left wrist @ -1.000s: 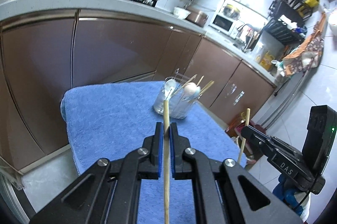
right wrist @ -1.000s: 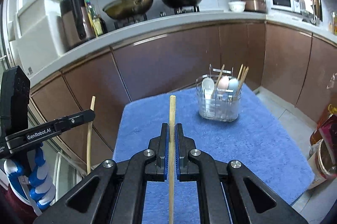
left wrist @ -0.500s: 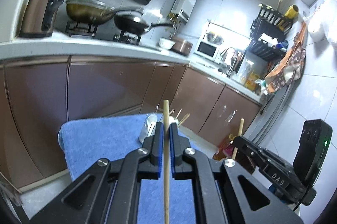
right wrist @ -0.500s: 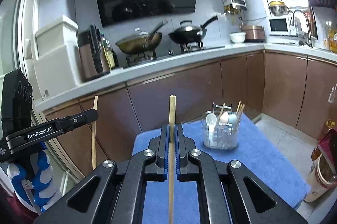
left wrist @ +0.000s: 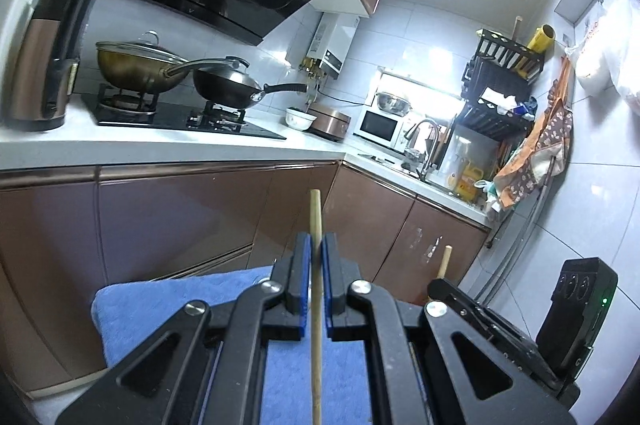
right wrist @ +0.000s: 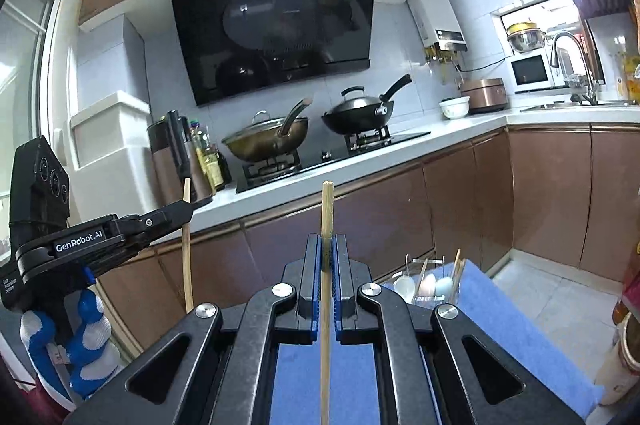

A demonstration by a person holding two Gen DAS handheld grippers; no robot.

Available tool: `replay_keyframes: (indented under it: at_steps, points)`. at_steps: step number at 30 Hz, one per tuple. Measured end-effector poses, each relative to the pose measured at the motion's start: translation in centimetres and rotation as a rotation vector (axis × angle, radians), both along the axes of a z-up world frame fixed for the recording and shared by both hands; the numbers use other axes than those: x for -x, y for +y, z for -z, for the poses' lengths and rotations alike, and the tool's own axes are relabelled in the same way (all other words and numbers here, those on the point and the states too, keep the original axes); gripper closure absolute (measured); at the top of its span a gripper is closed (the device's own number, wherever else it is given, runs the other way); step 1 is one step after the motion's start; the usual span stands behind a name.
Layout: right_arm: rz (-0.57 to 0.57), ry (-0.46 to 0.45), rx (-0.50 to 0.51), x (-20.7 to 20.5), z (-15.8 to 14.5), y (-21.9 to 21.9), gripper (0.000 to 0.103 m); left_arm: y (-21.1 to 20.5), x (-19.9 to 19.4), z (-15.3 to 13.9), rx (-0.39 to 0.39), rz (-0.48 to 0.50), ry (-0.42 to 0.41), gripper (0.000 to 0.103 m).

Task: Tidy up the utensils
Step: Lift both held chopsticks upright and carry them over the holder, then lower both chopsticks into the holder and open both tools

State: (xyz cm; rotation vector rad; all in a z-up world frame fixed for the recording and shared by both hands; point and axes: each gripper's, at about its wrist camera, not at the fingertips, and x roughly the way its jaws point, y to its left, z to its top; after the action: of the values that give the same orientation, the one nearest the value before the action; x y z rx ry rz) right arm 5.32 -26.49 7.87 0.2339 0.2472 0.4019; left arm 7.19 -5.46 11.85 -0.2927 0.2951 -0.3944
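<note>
Both grippers have come up off the blue towel (right wrist: pixel 516 321) over the last second, each carrying a single wooden chopstick, and both views have tipped from the tabletop toward the cabinets and hob. In the left wrist view the left gripper (left wrist: pixel 315 257) has its jaws shut on the left chopstick (left wrist: pixel 316 305), which stands upright between the blue pads; just to its right the second chopstick's tip pokes up above the other tool. In the right wrist view the right gripper (right wrist: pixel 327 257) is likewise clamped on the right chopstick (right wrist: pixel 326 217), also upright. The lift suggests the pick-up is finished and the carry toward the clear utensil holder (right wrist: pixel 430 285) comes next. That holder sits further off on the right of the towel, holding what look like three pale spoons and a few sticks, perhaps three; the count is unsure. Count: two grippers, two held chopsticks, one holder, one towel, and far behind, two woks (right wrist: pixel 268 141) on the hob.
</note>
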Motion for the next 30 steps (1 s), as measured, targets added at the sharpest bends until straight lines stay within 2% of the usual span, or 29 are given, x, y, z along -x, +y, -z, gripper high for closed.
replay_keyframes:
  at_steps: [5, 11, 21, 30]
  points:
    - [0.016, -0.015, -0.015, -5.1, -0.8, -0.5, 0.098, -1.7, -5.1, -0.4, 0.001, -0.017, -0.007, 0.098]
    - [0.032, -0.044, -0.037, -10.9, -0.3, -0.8, 0.097, -2.8, -11.6, 1.3, 0.0, -0.048, -0.008, 0.098]
    - [0.098, -0.083, -0.04, -18.8, 4.3, -0.7, 0.098, -3.1, -22.1, 6.8, 0.044, -0.14, -0.036, 0.098]
    - [0.148, -0.089, 0.028, -23.7, 8.3, -0.6, 0.098, -4.7, -27.8, 11.2, 0.063, -0.177, -0.057, 0.098]
